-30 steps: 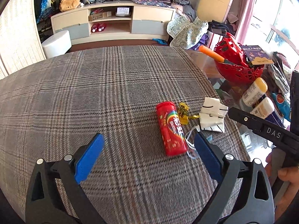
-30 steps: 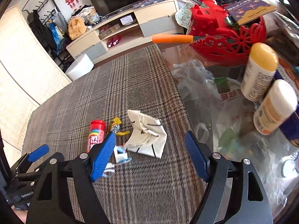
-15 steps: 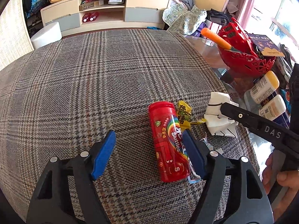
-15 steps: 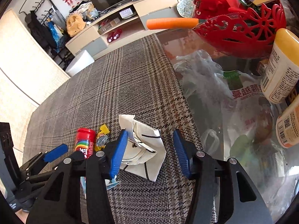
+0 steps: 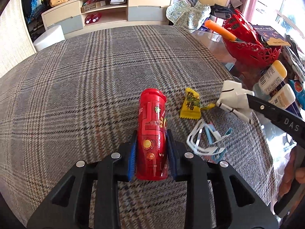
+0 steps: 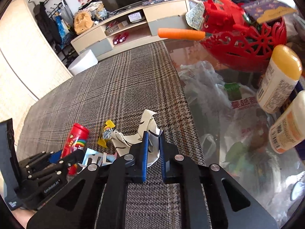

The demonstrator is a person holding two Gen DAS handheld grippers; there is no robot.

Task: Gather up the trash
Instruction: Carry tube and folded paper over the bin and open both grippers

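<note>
Left claw [image 5: 151,147] grips red tube [image 5: 152,133] (right's grip hidden).

Your counter [image 5: 80,72] is covered by a grey plaid cloth [image 6: 122,87] as far as its right side, where bare glass [image 6: 247,168] shows. On the cloth near the right edge you have a red candy tube [image 5: 152,131], a yellow wrapper [image 5: 190,105] just beside it, crumpled white paper [image 5: 234,99] and a white-and-blue scrap [image 5: 205,139]. On the glass stand a red basket [image 6: 246,43], two bottles [image 6: 276,80] and a clear plastic bag [image 6: 205,84].
</note>
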